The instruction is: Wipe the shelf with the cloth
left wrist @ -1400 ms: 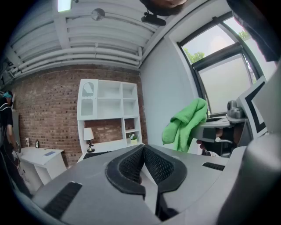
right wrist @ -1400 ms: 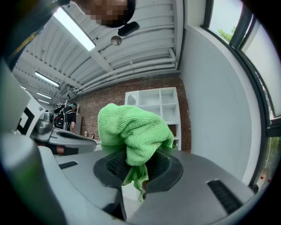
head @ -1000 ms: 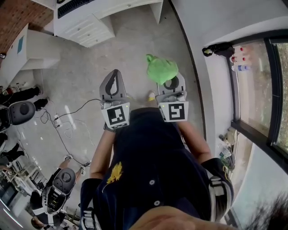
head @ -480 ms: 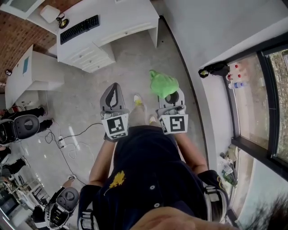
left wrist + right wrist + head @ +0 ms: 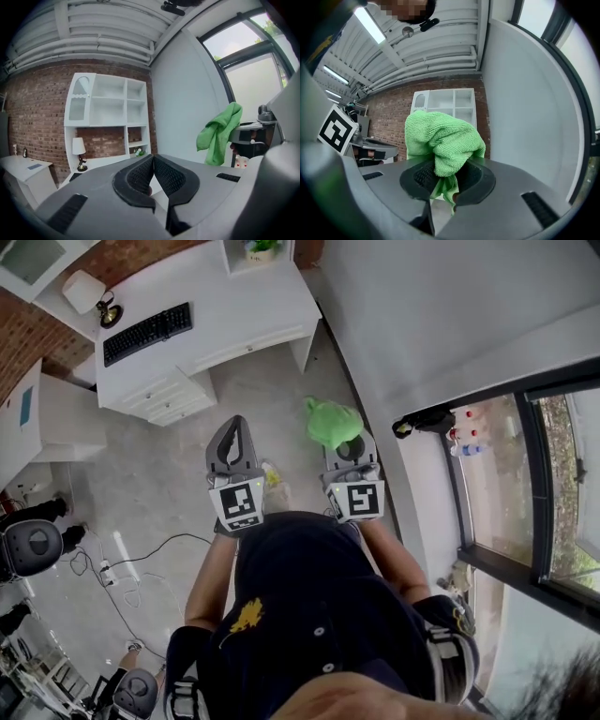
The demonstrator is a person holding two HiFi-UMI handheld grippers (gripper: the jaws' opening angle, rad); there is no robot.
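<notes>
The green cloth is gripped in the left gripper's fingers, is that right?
Not quite: the green cloth is gripped in the right gripper's fingers, as the right gripper view shows. The left gripper is shut with nothing in it.

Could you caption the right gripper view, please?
Right gripper clamps the green cloth, facing a white shelf on a brick wall.

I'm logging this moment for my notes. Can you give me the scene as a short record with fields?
Left gripper: jaws together, nothing between them
Right gripper: jaws shut on the green cloth
Shelf: white, against the brick wall, apart from both grippers
Desk: white, with a keyboard and a lamp on it
Wiping: not yet begun
</notes>
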